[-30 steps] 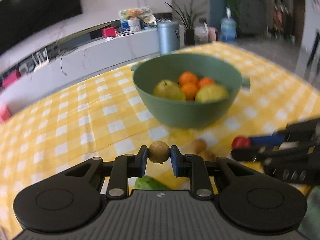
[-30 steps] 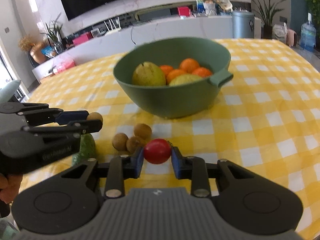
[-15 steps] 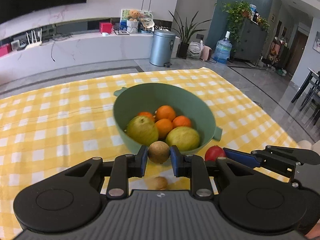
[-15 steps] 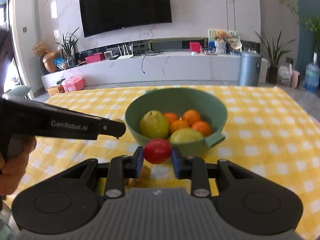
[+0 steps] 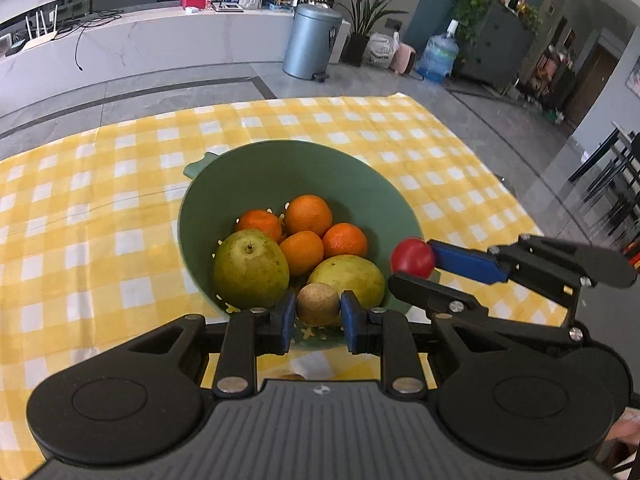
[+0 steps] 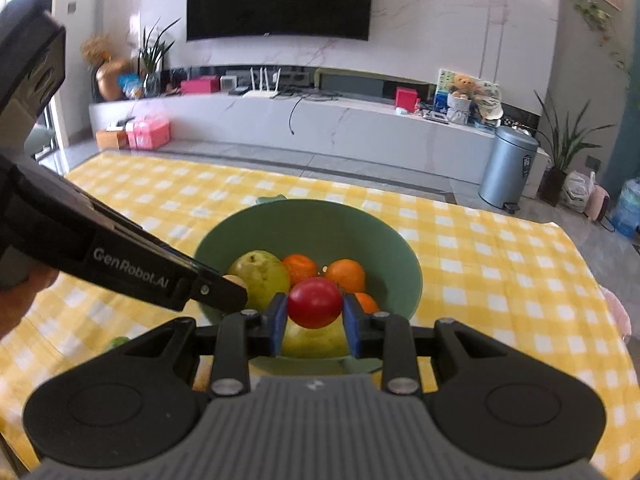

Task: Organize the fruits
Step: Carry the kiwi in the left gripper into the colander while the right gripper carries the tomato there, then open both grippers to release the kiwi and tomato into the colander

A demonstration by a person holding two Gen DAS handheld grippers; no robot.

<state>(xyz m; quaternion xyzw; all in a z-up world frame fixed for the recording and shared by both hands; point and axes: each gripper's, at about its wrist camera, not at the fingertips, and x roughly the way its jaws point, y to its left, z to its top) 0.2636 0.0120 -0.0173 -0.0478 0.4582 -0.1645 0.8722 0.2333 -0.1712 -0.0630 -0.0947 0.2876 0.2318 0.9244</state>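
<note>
A small round brown fruit (image 5: pixel 318 304), dull and matte-skinned, is sitting clamped between the blue pads of the left gripper (image 5: pixel 318 314), hanging over the near rim of the green bowl (image 5: pixel 280 168). A glossy red tomato (image 6: pixel 315 302) is being pinched by the right gripper (image 6: pixel 315 320) above the same bowl, which is holding two yellow-green pears (image 5: pixel 251 268) and four oranges (image 5: pixel 308 216).
</note>
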